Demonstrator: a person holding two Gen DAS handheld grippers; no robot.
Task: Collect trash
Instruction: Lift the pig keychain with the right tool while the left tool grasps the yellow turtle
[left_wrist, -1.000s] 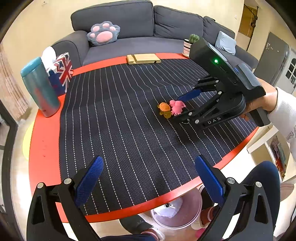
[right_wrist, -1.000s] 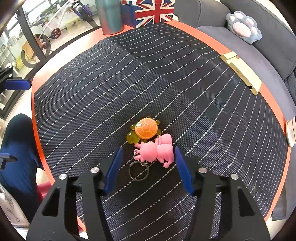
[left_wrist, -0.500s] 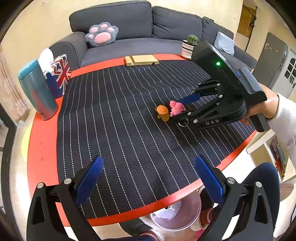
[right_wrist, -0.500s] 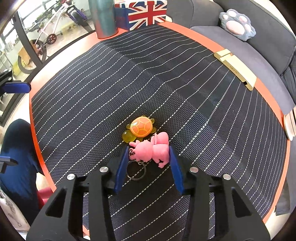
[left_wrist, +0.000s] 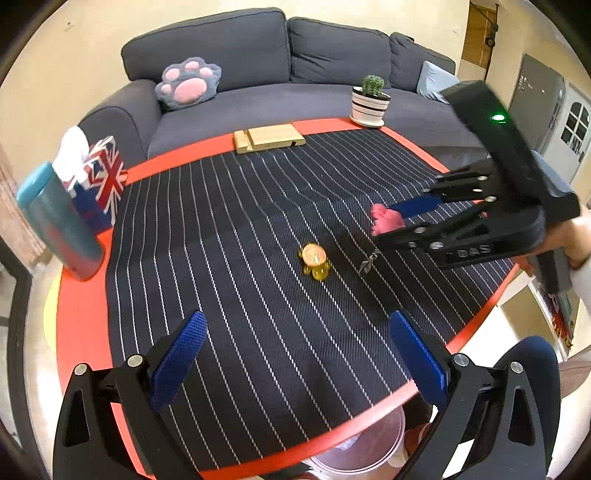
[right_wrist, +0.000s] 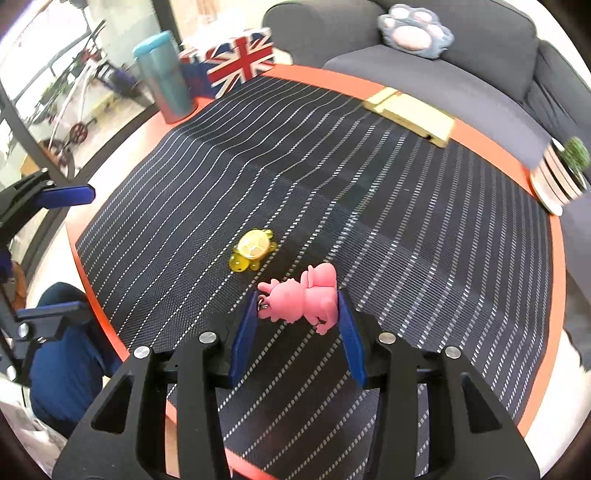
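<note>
Setting: round red-rimmed table (left_wrist: 83, 332) under a dark pinstriped mat (left_wrist: 240, 229), a grey sofa (left_wrist: 258, 55) behind it.

Near, left-wrist view: left gripper (left_wrist: 295, 363), tongs spread wide with nothing between them, poised over the near table edge. Below that edge, a translucent bin (left_wrist: 369, 448), seen only in this view and the likely destination.

Middle: yellow turtle toy (left_wrist: 314, 260), resting on the mat, untouched.

Middle right: right gripper (right_wrist: 297, 325), its blue pads pinching the pink pig keychain (right_wrist: 306, 299) from both sides.

Change noted: a second ago the pig lay on the mat beside the turtle with the tongs open around it; now they have clamped it and it hangs clear of the mat, well apart from the turtle, its key ring (left_wrist: 367, 264) dangling below. Judgement: first item secured and lifted; carry to the bin comes next, turtle remains.

View differences: the right-wrist view shows the pad contact closely but hides the ring and the bin; the left-wrist view shows the lift and the dangling ring.

Far: blue tumbler (left_wrist: 55, 221), Union Jack tissue box (left_wrist: 101, 177), wooden stand (left_wrist: 267, 136), potted cactus (left_wrist: 371, 101), paw cushion (left_wrist: 188, 83).
</note>
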